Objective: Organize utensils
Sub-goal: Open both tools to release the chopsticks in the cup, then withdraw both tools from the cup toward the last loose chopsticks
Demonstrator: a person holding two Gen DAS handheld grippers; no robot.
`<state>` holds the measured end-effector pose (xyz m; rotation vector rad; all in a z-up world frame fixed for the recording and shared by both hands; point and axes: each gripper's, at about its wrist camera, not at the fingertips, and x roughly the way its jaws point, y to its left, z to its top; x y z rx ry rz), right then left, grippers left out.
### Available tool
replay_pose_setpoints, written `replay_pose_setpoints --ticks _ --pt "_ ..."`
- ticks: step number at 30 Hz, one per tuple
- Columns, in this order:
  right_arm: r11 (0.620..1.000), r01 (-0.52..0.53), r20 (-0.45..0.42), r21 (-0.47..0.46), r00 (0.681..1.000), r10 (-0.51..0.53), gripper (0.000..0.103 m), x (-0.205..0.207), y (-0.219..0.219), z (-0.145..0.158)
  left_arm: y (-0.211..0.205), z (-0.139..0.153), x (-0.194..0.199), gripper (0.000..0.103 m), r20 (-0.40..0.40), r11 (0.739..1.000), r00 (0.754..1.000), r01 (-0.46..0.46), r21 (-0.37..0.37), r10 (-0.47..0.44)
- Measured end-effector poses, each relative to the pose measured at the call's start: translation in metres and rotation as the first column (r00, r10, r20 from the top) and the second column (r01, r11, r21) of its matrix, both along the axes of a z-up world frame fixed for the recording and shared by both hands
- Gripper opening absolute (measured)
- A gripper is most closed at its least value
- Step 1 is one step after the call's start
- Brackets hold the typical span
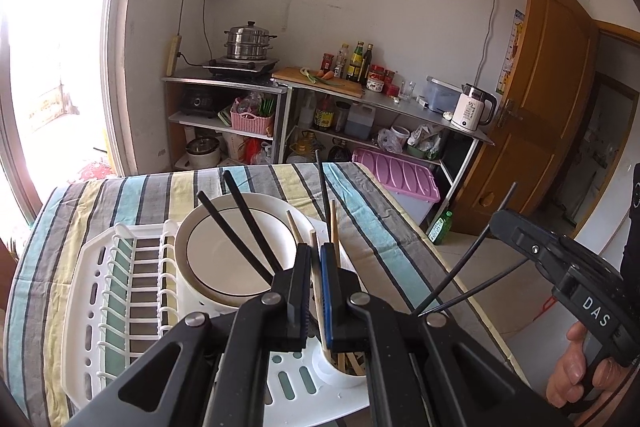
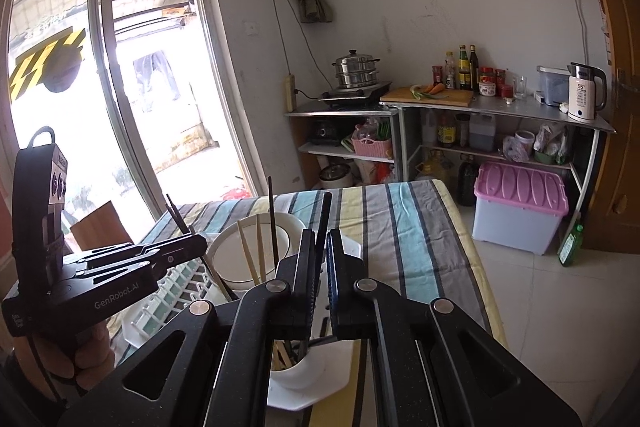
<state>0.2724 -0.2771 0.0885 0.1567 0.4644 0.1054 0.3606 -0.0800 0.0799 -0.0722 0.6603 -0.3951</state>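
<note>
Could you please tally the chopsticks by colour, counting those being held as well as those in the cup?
Black chopsticks: 5 (2 in the left tongs, 2 in the right tongs, 1 standing in the white cup)
Wooden chopsticks: at least 3, all in the cup; more may be hidden
Total: at least 8

White rack [image 1: 120, 267]; striped blue-yellow-grey cloth [image 1: 380, 211]; black chopsticks [image 1: 240, 227]; pink lid [image 2: 520, 187].

Upright chopsticks [image 2: 273, 223] in the white cup [image 2: 298, 371] and the leaning plates [image 1: 232, 247] crowd the rack [image 1: 120, 291]; striped table [image 2: 404, 239] rightward lies open.
</note>
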Motion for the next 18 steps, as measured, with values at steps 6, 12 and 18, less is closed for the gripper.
replay_pose_setpoints --ticks 6,12,18 --pt "1.0 -0.01 0.033 -0.011 0.999 0.01 0.014 -0.016 0.004 0.007 0.011 0.004 -0.02 0.005 0.026 1.0 0.999 -0.019 0.015 0.018" --pt "1.0 -0.021 0.066 -0.014 0.998 0.022 0.014 -0.05 0.008 0.008 0.029 0.005 -0.059 0.005 0.051 0.999 0.998 -0.031 0.014 0.03" --pt "0.999 -0.043 0.059 -0.02 0.997 0.044 0.014 -0.09 0.016 -0.006 0.052 -0.013 -0.107 0.005 0.034 0.999 0.998 -0.044 0.009 0.044"
